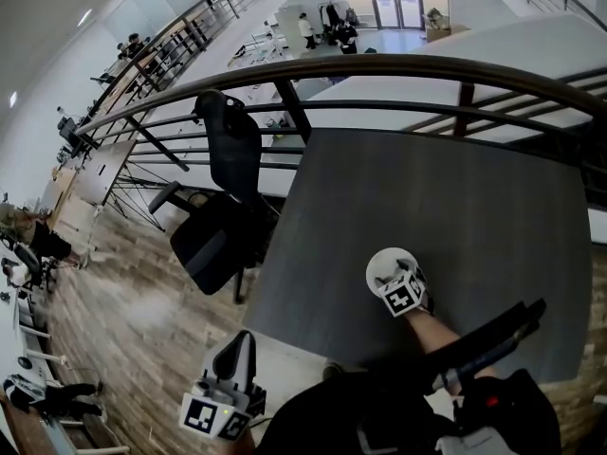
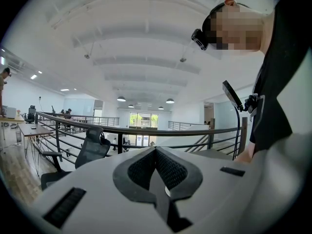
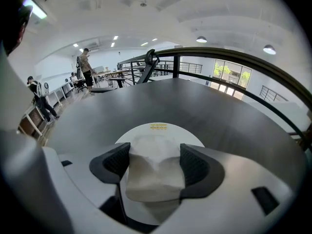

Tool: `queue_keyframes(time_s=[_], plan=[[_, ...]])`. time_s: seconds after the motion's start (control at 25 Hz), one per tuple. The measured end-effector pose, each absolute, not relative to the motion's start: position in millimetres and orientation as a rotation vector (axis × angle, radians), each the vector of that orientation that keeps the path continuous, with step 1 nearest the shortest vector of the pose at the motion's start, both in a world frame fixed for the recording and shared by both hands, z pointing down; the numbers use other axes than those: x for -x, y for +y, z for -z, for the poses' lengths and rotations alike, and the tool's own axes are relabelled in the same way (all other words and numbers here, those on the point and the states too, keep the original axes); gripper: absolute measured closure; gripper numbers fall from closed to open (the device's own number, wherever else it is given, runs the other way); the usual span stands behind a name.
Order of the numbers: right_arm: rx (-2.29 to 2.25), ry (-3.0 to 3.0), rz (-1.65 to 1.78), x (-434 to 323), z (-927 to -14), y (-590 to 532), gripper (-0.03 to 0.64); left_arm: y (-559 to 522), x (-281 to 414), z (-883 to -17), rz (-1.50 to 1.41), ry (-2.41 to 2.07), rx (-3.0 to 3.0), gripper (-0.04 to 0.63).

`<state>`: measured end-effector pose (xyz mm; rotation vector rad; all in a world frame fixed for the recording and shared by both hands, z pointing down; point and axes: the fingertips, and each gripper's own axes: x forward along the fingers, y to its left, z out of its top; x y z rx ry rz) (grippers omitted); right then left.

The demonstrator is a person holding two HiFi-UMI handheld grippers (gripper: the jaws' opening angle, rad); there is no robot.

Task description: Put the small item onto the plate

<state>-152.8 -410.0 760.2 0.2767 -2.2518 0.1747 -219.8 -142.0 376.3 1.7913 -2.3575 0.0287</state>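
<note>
One white plate (image 3: 161, 129), small item (image 3: 155, 174) in right gripper (image 3: 156, 156)

Your left gripper (image 2: 156, 152) looks out across the hall, its jaws closed tip to tip with nothing between them. A dark railing (image 2: 146, 130) runs across just beyond the tips. An office chair (image 2: 92, 147) stands by it on the left. Your black-clad torso (image 2: 280, 82) fills the near right edge.

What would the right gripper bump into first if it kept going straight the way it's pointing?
Probably the plate. The right gripper points down at it, and the white wad pinched in its jaws would likely touch it first.
</note>
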Motion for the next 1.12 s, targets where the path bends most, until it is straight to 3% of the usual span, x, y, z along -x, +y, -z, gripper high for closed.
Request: queue_keyframes(time_s=[0.28,0.64,0.76,1.12], plan=[[-0.302,-2.255,-0.108,157.4,-758.7,-414.4,0.298,-138.1,224.2,-376.2,-0.029,-2.357,-1.8,0.592],[-0.299,-2.183,-0.282,155.3,-774.0,-403.0,0.295,-125.4,233.2,-381.9,-0.034,-2.352,-1.817,0.592],[-0.302,-2.194,-0.288,155.9,-774.2,-401.7,0.235,-122.8,235.6,-384.4,-0.036,-2.356,-1.821,0.592],[-0.411,-2.385,-0.257,178.7,-723.9,-409.5,0.233,-130.1,247.2,-403.1,-0.008,-2.295,-1.905,0.592]])
